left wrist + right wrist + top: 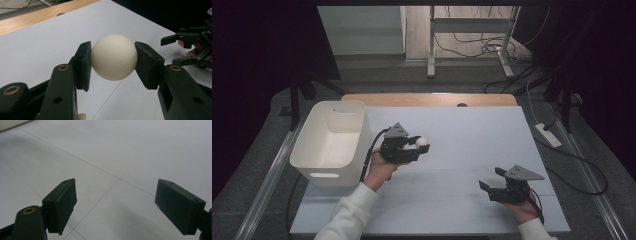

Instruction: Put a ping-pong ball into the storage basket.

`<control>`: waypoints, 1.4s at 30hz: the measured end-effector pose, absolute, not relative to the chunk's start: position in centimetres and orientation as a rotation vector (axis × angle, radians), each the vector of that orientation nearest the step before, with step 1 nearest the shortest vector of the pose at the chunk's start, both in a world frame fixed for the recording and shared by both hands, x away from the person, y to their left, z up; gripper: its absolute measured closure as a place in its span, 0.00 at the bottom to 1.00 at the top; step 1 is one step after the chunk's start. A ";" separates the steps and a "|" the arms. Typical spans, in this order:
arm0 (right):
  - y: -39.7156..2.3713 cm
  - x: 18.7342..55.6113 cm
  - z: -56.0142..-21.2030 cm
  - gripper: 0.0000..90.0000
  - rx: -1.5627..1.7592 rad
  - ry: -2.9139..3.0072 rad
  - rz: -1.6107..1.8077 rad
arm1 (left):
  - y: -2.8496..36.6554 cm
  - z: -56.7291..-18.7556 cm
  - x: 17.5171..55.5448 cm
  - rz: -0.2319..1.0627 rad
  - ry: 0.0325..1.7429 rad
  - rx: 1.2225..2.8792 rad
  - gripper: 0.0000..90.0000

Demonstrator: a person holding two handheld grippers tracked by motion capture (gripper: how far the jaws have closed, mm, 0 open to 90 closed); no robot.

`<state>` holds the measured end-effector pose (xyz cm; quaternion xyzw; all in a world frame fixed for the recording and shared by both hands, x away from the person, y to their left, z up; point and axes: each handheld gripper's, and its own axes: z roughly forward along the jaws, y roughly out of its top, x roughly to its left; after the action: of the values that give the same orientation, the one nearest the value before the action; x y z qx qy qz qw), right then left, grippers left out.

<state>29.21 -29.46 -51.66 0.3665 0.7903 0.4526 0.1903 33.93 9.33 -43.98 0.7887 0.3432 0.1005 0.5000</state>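
A cream-white ball (114, 57) sits between the two black pads of my left gripper (113, 62), which is shut on it and holds it above the white table sheet (472, 150). In the high view the ball (422, 142) shows at the tip of the left gripper (419, 146), just right of the white bin (332, 142). My right gripper (490, 179) rests low at the front right of the table with its jaws wide open and nothing between them; in its own view the right gripper (115, 207) looks over bare sheet. The right gripper (176, 48) is also visible far right in the left gripper view.
The white rectangular bin with handle slots stands at the table's left, with nothing visible inside. A wooden table edge (427, 99) runs along the back. Cables and a power strip (548, 135) lie on the floor to the right; a desk frame (472, 40) stands behind.
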 end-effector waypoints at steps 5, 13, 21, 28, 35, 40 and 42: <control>-29.5 29.2 -51.7 0.19 1.027 2.219 1.273 | 9.8 -43.3 34.2 0.267 0.849 1.876 0.56; -29.5 29.2 -51.7 0.19 1.028 2.217 1.280 | 10.1 -43.0 34.2 0.275 0.849 1.870 0.56; -29.5 29.2 -51.6 0.19 1.026 2.217 1.280 | 10.8 -42.6 34.3 0.293 0.865 1.842 0.56; -29.5 29.2 -51.7 0.19 1.027 2.217 1.278 | 11.3 -42.0 34.3 0.313 0.870 1.830 0.56; -29.4 29.2 -51.7 0.19 1.025 2.220 1.272 | 11.8 -41.3 34.4 0.326 0.875 1.819 0.56; -29.4 29.2 -51.7 0.19 1.026 2.219 1.271 | 12.2 -41.1 34.5 0.334 0.882 1.812 0.56; -29.4 29.2 -51.7 0.19 1.025 2.219 1.271 | 12.3 -41.1 34.5 0.336 0.888 1.813 0.56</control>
<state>29.23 -29.44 -51.67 0.3651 0.7904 0.4527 0.1922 34.51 12.35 -41.06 0.7563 0.3705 0.1401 0.5207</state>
